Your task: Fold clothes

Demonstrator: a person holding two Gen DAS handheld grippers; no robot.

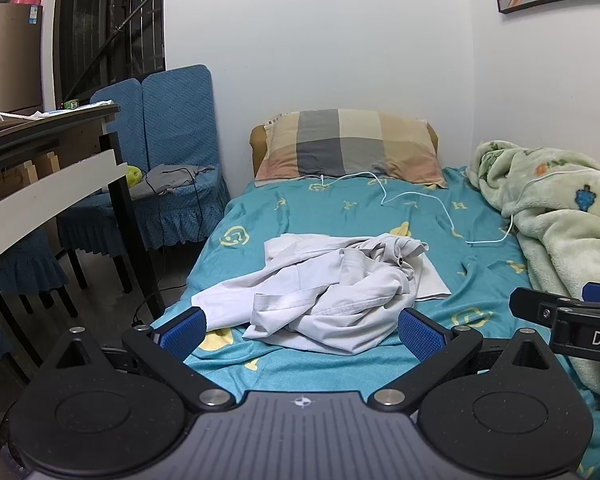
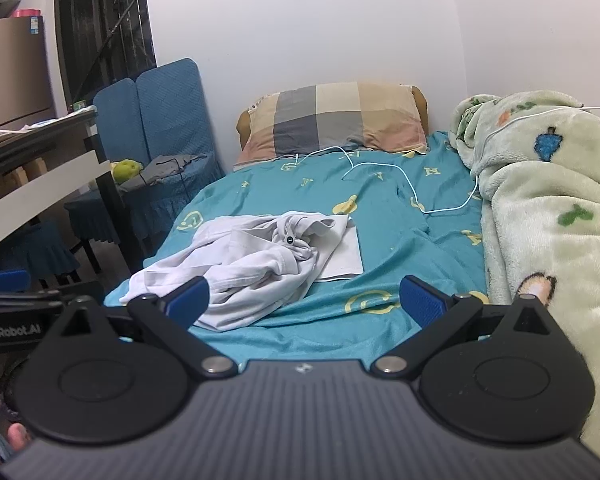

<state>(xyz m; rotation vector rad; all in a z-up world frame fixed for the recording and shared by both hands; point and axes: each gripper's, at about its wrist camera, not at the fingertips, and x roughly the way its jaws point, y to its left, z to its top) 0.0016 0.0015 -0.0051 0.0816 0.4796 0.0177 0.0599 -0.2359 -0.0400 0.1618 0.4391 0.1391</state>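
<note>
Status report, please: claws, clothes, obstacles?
Left claw open, empty. Right claw open, empty. White garment crumpled on bed, untouched. White cable lies beyond it, not in the way.

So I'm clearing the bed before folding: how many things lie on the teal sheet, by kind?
Crumpled white garment pile: 1
Checked grey-and-beige pillow: 1
Pale green fleece blanket with cartoon prints: 1
Thin white cable: 1
Total: 4. Whether the garment pile holds more than one piece, I cannot tell.
</note>
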